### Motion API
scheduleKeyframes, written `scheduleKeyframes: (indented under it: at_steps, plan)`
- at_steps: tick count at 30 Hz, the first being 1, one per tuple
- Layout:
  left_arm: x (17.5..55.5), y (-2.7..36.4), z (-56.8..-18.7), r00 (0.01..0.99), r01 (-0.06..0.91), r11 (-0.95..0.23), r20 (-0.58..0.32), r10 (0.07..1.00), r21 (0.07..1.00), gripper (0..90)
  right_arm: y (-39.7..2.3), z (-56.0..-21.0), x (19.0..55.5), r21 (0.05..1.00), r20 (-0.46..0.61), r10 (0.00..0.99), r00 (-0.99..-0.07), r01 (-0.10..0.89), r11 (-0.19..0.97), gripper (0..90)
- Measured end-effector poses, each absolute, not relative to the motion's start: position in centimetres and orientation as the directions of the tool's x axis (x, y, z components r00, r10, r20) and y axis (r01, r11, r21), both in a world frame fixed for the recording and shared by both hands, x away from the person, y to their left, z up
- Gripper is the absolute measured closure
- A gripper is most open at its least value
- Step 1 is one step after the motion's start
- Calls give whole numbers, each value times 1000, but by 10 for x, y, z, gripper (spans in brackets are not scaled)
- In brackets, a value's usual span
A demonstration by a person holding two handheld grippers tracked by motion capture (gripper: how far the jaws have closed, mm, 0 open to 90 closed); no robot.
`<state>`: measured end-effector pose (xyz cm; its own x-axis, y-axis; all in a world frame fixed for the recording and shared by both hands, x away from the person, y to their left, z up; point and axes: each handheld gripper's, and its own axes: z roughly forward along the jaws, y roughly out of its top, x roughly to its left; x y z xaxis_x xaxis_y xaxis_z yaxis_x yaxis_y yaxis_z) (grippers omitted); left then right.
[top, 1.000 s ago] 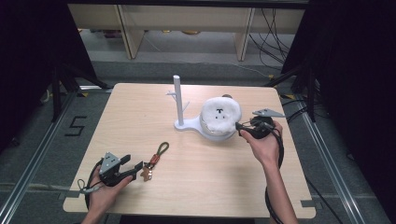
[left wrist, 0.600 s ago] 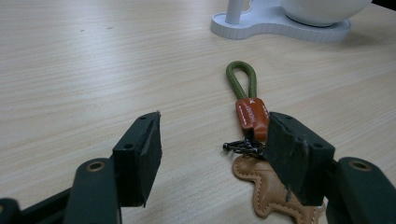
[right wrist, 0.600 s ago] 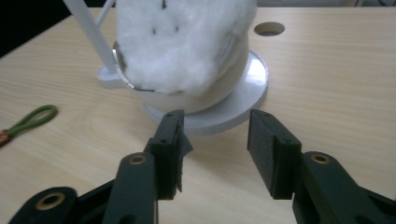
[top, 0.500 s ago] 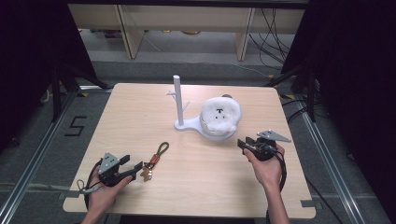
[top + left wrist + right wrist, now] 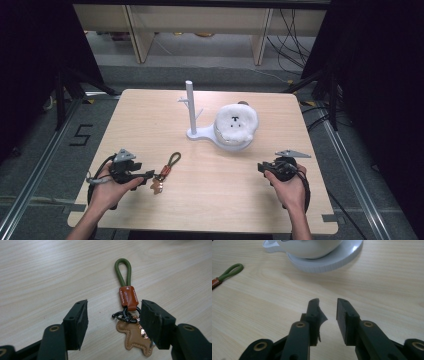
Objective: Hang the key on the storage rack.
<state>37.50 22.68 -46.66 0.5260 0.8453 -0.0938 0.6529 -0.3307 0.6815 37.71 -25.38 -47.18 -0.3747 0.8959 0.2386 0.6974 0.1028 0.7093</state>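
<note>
Left tool [image 5: 112,315], jaws wide apart, rests on the table [image 5: 210,200] around a keychain [image 5: 128,312]. Right tool [image 5: 328,310], jaws slightly apart, holds nothing.

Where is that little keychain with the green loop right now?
In the high view the keychain lies flat on the table's near-left part, just beyond the left gripper. In the left gripper view it lies between the open jaws, nearer the right one.
</note>
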Motion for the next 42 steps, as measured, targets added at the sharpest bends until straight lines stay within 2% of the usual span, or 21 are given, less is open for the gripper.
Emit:
scheduleKeyframes:
  at_steps: [4, 5, 10, 11, 12, 15, 17, 18, 21, 28, 30, 31, 36, 40, 42]
  plan:
    - [386, 214, -459, 541, 691, -381, -90, 836, 614, 401, -257, -475, 375, 695, 229, 904, -360, 711, 106, 692]
    - [394, 208, -457, 563, 712, -428, -89, 821, 557, 410, -258, -475, 374, 689, 226, 905, -359, 716, 112, 688]
    - [405, 188, -461, 608, 731, -515, -84, 789, 448, 449, -257, -474, 372, 672, 244, 904, -350, 734, 103, 672]
    - [405, 188, -461, 608, 731, -515, -84, 789, 448, 453, -257, -474, 372, 672, 244, 904, -350, 734, 103, 672]
    - [409, 182, -464, 616, 742, -531, -105, 781, 409, 457, -257, -475, 372, 675, 248, 896, -369, 729, 113, 671]
    - [413, 175, -467, 606, 753, -529, -100, 789, 390, 475, -254, -474, 371, 643, 279, 896, -347, 760, 95, 668]
    - [419, 167, -470, 583, 780, -522, -100, 806, 345, 483, -253, -475, 371, 637, 276, 898, -343, 765, 96, 666]
    - [423, 167, -471, 601, 767, -543, -87, 795, 342, 487, -250, -475, 370, 620, 314, 895, -317, 782, 60, 663]
    - [426, 161, -473, 585, 788, -533, -101, 805, 309, 494, -250, -477, 371, 637, 279, 898, -341, 766, 92, 650]
    - [431, 151, -476, 605, 777, -571, -62, 794, 264, 531, -246, -472, 371, 628, 317, 886, -339, 775, 71, 643]
    - [432, 149, -476, 612, 771, -583, -49, 789, 256, 559, -247, -472, 372, 640, 305, 879, -367, 762, 97, 643]
    - [432, 149, -476, 612, 771, -583, -49, 789, 256, 569, -245, -472, 370, 618, 331, 876, -350, 783, 79, 643]
    - [435, 149, -476, 644, 747, -623, -24, 764, 231, 593, -247, -476, 372, 629, 293, 878, -380, 768, 123, 643]
    - [435, 149, -480, 613, 775, -591, -40, 789, 226, 603, -245, -474, 370, 607, 337, 873, -353, 790, 85, 643]
    - [436, 150, -481, 620, 770, -598, -40, 784, 225, 616, -247, -474, 371, 630, 306, 875, -375, 769, 109, 643]
